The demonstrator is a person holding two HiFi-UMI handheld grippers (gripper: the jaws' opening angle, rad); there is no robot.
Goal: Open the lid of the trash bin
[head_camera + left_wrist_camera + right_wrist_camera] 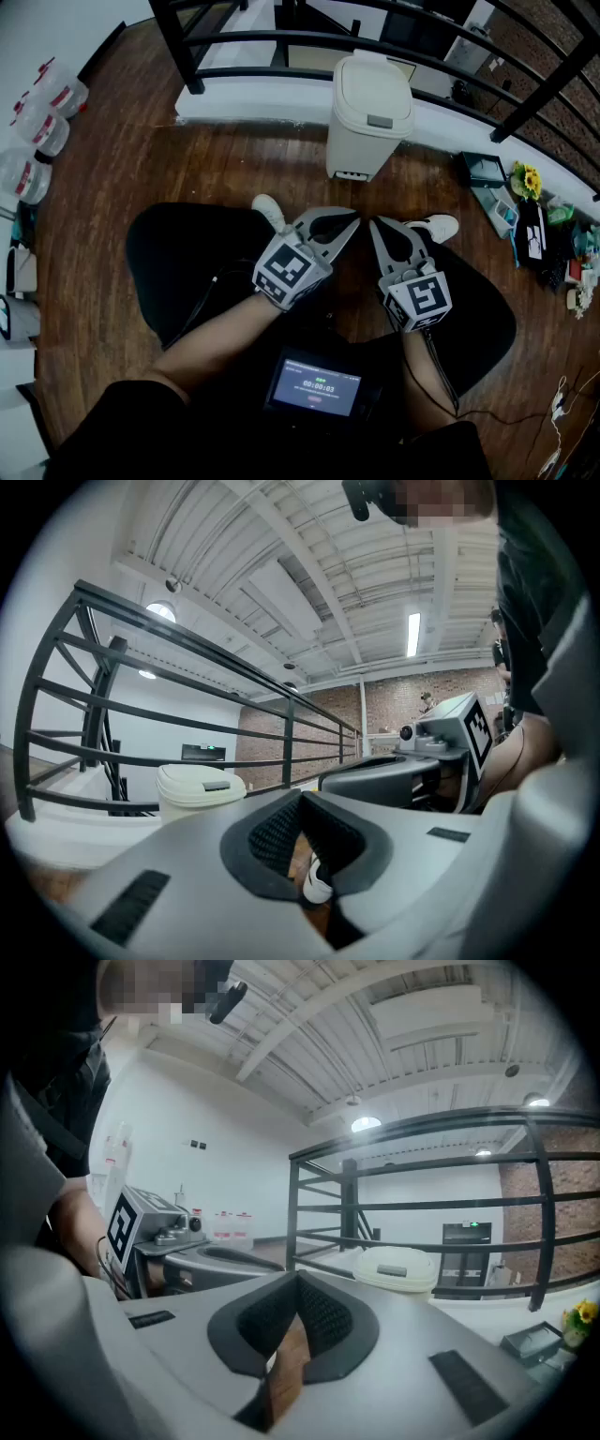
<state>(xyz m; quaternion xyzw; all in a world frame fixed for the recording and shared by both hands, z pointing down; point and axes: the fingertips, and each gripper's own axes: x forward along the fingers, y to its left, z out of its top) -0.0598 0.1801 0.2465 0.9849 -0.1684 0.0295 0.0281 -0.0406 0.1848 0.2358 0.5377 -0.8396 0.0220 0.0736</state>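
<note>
A cream trash bin point(367, 116) stands on the wood floor against the black railing, its lid point(373, 91) down with a grey push tab at the front. Both grippers hover over my lap, well short of it. My left gripper point(352, 222) is shut with nothing between its jaws, tips pointing toward the bin. My right gripper point(374, 225) is shut and empty too, beside the left. The bin point(197, 790) shows small at the left in the left gripper view, and the bin point(398, 1269) sits right of centre in the right gripper view.
A black railing point(309, 39) with a white base ledge runs behind the bin. Plastic bottles point(37, 122) line the left wall. Clutter with sunflowers point(527, 178) lies at the right. My white shoes point(270, 213) rest just ahead of the grippers. A small screen point(315, 385) sits on my lap.
</note>
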